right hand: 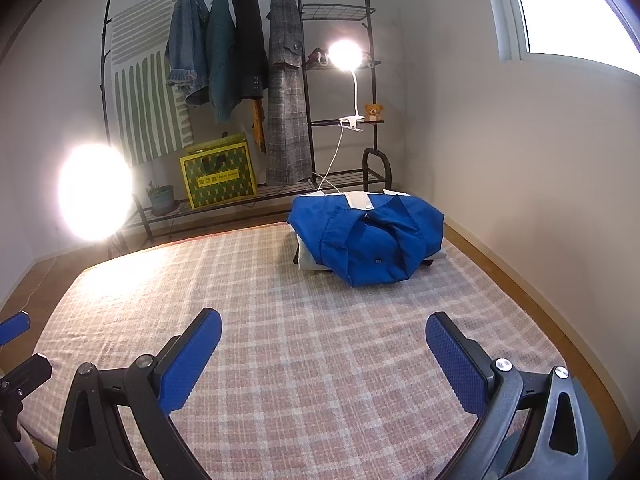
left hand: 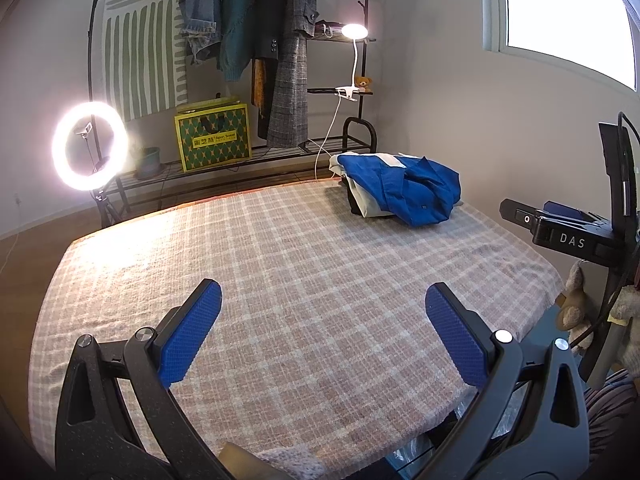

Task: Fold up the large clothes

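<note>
A blue jacket with white panels [left hand: 404, 188] [right hand: 368, 238] lies folded in a bundle at the far right of the table, on top of paler and dark clothes. My left gripper [left hand: 323, 300] hovers open over the near part of the checked tablecloth [left hand: 280, 248], nothing between its blue pads. My right gripper [right hand: 323, 330] is also open and empty, well short of the jacket. The right gripper's black body [left hand: 560, 232] shows at the right edge of the left wrist view. The left gripper's blue fingertip [right hand: 14, 326] peeks in at the left edge of the right wrist view.
Behind the table stands a black clothes rack [right hand: 304, 80] with hanging coats, a yellow-green bag [right hand: 218, 178], a potted plant [right hand: 162, 198] and a clip lamp [right hand: 344, 56]. A bright ring light [left hand: 90, 146] stands at the far left. Wall and window [right hand: 580, 12] to the right.
</note>
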Demonstrator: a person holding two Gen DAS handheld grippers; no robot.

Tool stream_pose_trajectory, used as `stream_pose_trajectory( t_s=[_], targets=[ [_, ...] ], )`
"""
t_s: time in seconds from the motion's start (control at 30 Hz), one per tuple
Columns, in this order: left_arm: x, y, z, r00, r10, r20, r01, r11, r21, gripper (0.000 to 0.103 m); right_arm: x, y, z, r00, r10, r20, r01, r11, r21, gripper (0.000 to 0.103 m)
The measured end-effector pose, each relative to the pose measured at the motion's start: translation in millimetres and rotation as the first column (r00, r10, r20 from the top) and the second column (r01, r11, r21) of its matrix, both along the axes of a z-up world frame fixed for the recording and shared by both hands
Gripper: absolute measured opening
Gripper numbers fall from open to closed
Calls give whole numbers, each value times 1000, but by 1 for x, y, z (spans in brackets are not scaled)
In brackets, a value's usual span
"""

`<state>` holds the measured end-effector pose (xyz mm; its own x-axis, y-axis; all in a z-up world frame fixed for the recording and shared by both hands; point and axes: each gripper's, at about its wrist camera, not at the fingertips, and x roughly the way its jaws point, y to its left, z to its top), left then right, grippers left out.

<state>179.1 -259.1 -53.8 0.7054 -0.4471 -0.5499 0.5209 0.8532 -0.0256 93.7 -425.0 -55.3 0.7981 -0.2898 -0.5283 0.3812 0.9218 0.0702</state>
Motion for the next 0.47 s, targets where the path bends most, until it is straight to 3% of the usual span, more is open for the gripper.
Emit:
stream_pose_trajectory(
  t_s=[0.47],
  targets=[
    [-2, 3, 4, 1000, -15, 0, 15, 1000, -17, 103, 0, -3, -3, 1000, -7, -11, 7, 1000, 12, 103]
  ],
)
